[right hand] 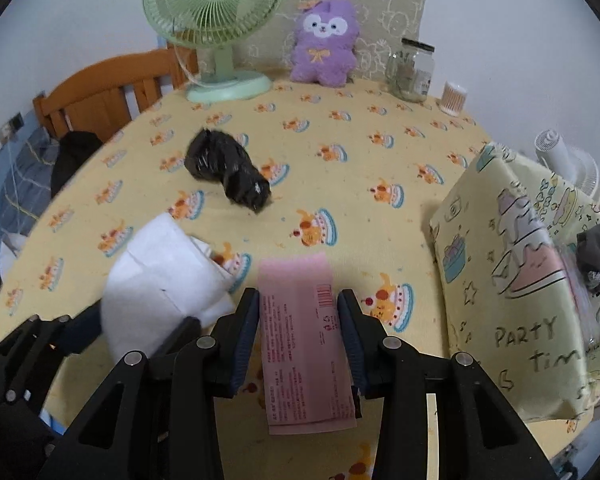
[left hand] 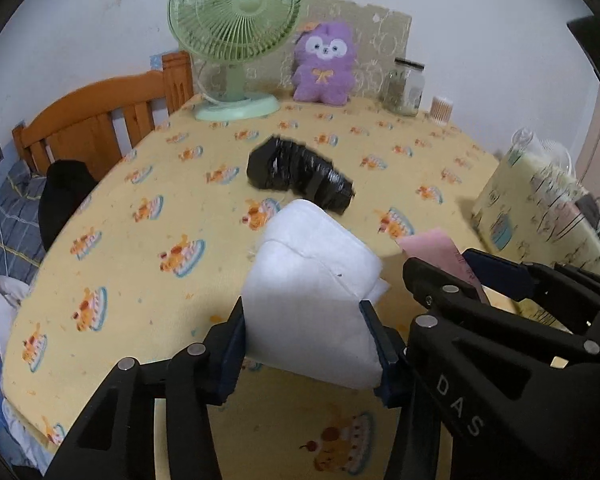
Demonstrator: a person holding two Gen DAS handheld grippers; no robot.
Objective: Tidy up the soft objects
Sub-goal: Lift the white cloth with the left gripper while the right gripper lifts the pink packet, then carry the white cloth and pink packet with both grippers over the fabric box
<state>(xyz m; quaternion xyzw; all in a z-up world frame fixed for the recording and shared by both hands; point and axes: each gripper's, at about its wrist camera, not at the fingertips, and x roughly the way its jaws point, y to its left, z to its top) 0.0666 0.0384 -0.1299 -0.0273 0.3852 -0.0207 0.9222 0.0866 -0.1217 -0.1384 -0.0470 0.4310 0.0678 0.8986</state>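
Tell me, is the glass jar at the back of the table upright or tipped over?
Upright. The glass jar stands on its base with its dark lid on top, right of the purple plush toy.

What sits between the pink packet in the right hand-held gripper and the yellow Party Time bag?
Nothing visible does. The pink packet is held in the right hand-held gripper, and only bare tablecloth shows between it and the yellow bag.

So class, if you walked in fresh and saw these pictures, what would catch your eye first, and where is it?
Probably the white padded bundle in the left gripper and the pink packet in the right gripper, both up front. Then the purple plush and green fan at the back, and the black bundle mid-table.
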